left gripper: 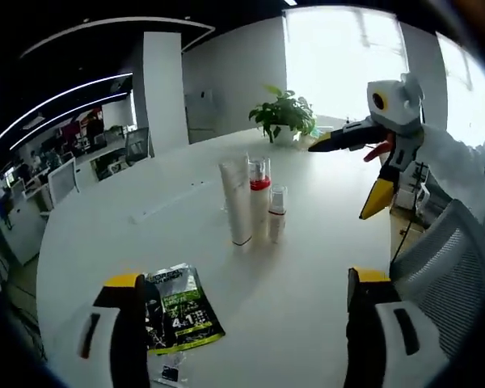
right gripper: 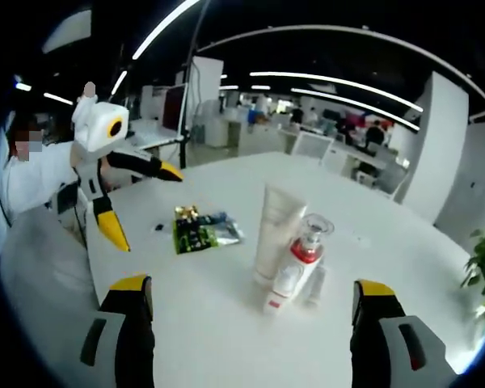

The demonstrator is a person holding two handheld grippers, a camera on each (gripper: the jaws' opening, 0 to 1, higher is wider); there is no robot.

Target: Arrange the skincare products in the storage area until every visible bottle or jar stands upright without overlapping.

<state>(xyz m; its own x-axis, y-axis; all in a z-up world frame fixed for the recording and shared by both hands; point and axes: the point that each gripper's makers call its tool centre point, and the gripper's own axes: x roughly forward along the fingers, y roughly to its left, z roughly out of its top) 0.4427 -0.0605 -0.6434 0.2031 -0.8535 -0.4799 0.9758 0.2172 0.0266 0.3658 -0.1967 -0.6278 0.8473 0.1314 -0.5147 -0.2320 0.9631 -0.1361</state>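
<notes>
Presently, the white tube (right gripper: 276, 230), red-collared pump bottle (right gripper: 301, 260) and small bottle (right gripper: 316, 284) stand clustered mid-desk (right gripper: 226, 323), directly ahead of the right claw (right gripper: 246, 311); both claws, jaws apart, hold nothing. The left claw (left gripper: 246, 303) sits farther off.

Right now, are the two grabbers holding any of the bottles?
No, nothing is held. The left gripper and the right gripper both have their jaws wide open, with only bare table between them. The white tube stands untouched.
</notes>
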